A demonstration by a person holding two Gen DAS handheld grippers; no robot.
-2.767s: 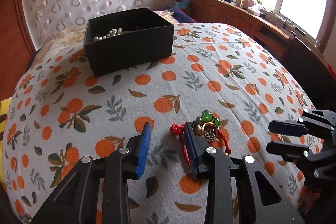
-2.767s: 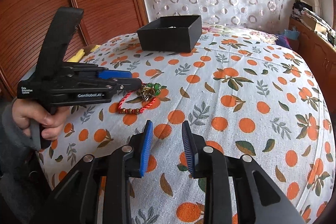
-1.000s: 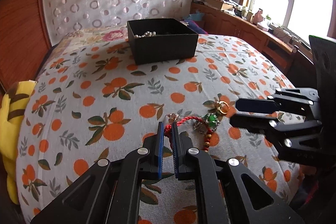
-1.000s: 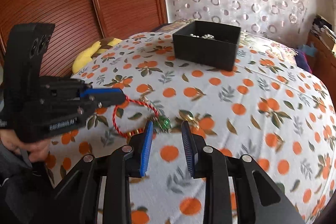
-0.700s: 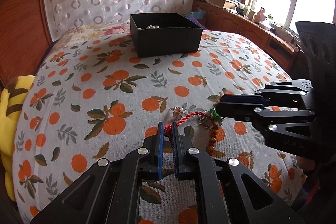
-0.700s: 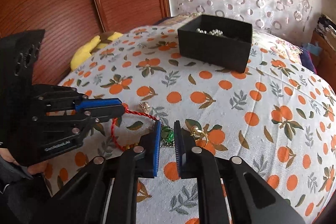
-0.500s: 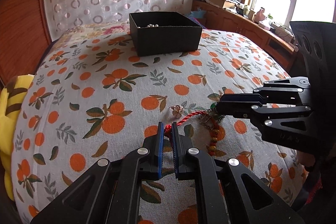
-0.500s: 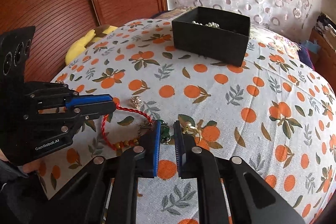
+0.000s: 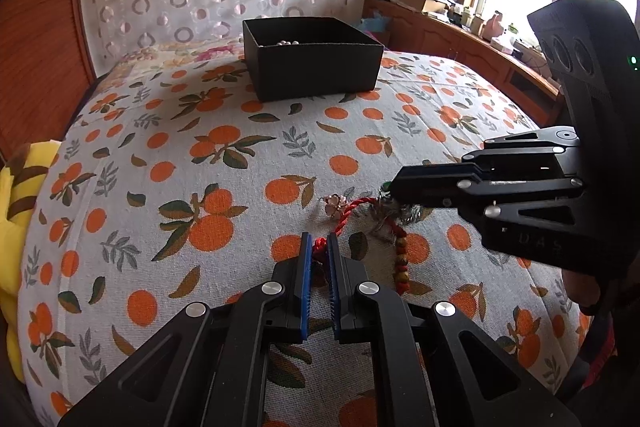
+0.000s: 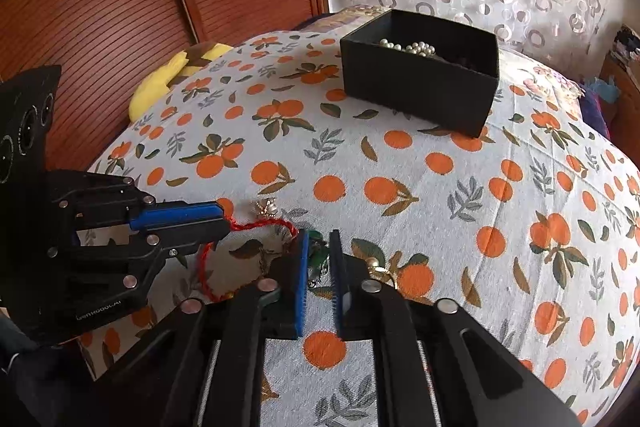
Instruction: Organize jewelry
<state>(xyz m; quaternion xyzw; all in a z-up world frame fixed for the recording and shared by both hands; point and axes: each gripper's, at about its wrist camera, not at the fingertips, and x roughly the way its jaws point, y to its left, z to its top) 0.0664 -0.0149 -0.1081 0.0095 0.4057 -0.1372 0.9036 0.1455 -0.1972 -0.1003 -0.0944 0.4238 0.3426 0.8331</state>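
Your left gripper (image 9: 319,247) is pinched down on the knotted end of the red cord bracelet (image 9: 352,211), its blue pads almost together with only the cord between them, low over the orange-print bedspread (image 9: 168,163) near its front edge. From that pinch the red cord runs away toward your right gripper (image 10: 318,247), whose jaws are drawn in to a narrow gap around a green bead cluster (image 10: 318,259) with metal charms; the pads look to be pressing it from both sides. In the left wrist view the right gripper's tips cover most of that cluster, so you see only a sliver of green and some silver chain beside them. A small flower-shaped earring (image 9: 333,203) lies loose on the cloth just beside the cord, apart from both grippers. A gold ring (image 10: 376,267) sits on the cloth just past your right gripper's outer finger. The black box (image 10: 416,87) stands toward the far edge of the bed, well apart from both grippers, with a pearl strand (image 10: 408,47) inside it.
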